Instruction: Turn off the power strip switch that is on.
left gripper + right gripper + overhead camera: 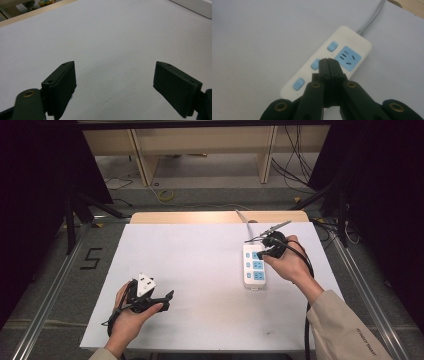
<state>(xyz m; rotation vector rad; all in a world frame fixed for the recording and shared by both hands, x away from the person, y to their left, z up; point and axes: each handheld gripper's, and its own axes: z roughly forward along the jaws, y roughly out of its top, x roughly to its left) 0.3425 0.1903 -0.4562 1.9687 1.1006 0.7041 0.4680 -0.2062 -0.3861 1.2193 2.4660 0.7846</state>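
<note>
A white power strip [254,267] with blue sockets lies on the right half of the white sheet [200,265]. My right gripper [261,254] hangs over its far end, jaws shut with nothing between them. In the right gripper view the closed tips [328,61] sit above the strip [348,37], between the middle blue switch [314,65] and a blue socket [348,57]; I cannot tell whether they touch it. My left gripper [167,301] rests low at the near left, open and empty. Its two pads [62,82] stand wide apart over bare sheet.
The strip's grey cable [243,218] runs back over the wooden table edge [215,216]. A corner of the strip [197,6] shows far off in the left gripper view. Beyond the table are wooden shelving and loose floor cables [165,195].
</note>
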